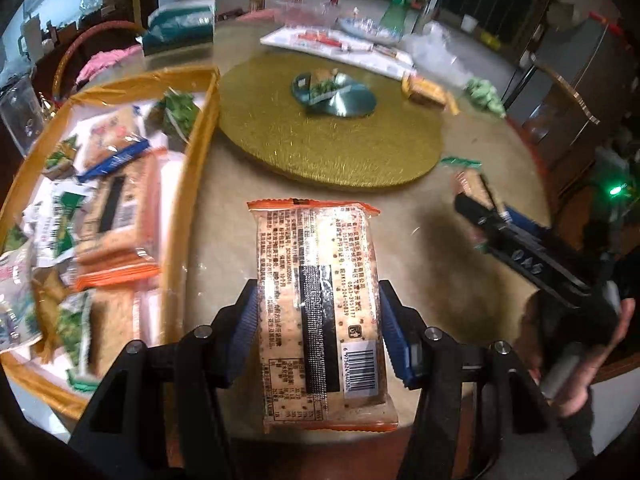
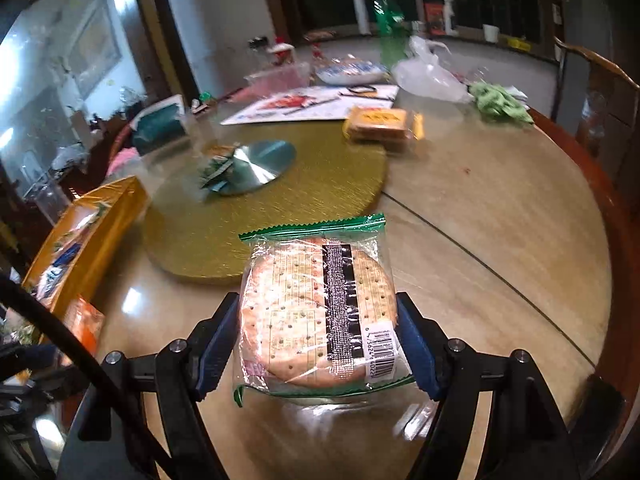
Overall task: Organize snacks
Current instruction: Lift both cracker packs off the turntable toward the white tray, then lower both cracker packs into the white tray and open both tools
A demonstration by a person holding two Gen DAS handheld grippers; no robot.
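Observation:
My left gripper (image 1: 318, 332) is shut on an orange-edged cracker pack (image 1: 320, 312), held label up above the round table. My right gripper (image 2: 318, 344) is shut on a green-edged pack of round crackers (image 2: 320, 308), held above the table; it also shows at the right of the left wrist view (image 1: 476, 188). A gold-rimmed box (image 1: 200, 128) with several snack packs inside stands at the left, and its wall shows in the right wrist view (image 2: 92, 240). An orange snack pack (image 2: 380, 124) lies beyond the gold mat. A green-wrapped snack (image 2: 216, 172) sits at the mat's centre.
A round gold mat (image 2: 320, 184) with a silver disc (image 2: 260, 160) lies mid-table. Behind are a printed sheet (image 2: 312, 106), a clear plastic bag (image 2: 428, 72), a green cloth (image 2: 500, 104), a green bottle (image 2: 388, 24) and a teal tissue pack (image 1: 180, 28). A wooden chair (image 2: 592, 80) stands at right.

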